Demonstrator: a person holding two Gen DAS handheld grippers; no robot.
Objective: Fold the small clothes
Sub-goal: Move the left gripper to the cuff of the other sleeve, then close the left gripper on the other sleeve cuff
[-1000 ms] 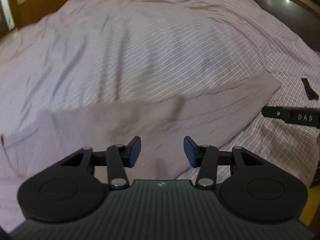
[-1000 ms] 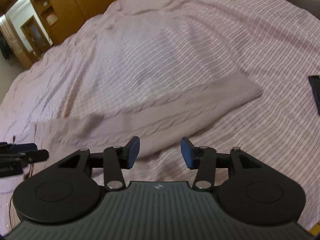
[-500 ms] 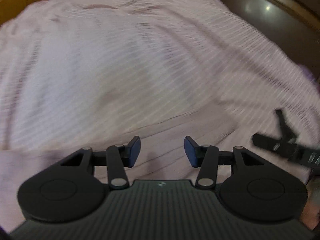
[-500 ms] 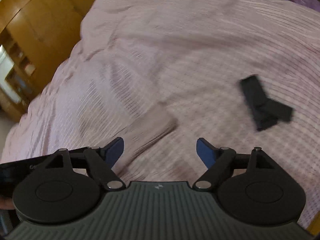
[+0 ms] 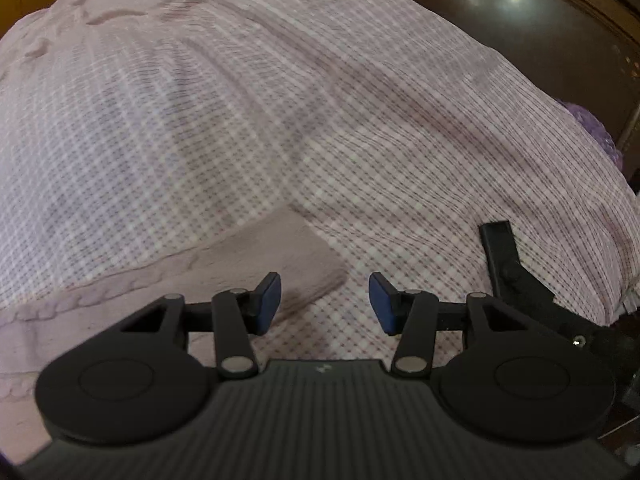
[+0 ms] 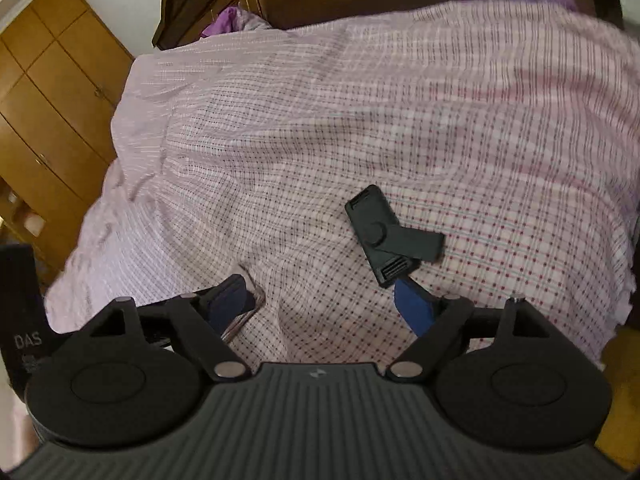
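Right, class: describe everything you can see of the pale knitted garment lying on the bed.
The knitted garment is pale pinkish-beige, soft, with a cable-knit band along one edge. It lies flat on the checked bedcover, its squared end just ahead of the left gripper, whose jaws stand open and hold nothing. The rest runs out of frame.

White letters, seemingly "DAS", stand on the left gripper (image 6: pixel 24 320) body.
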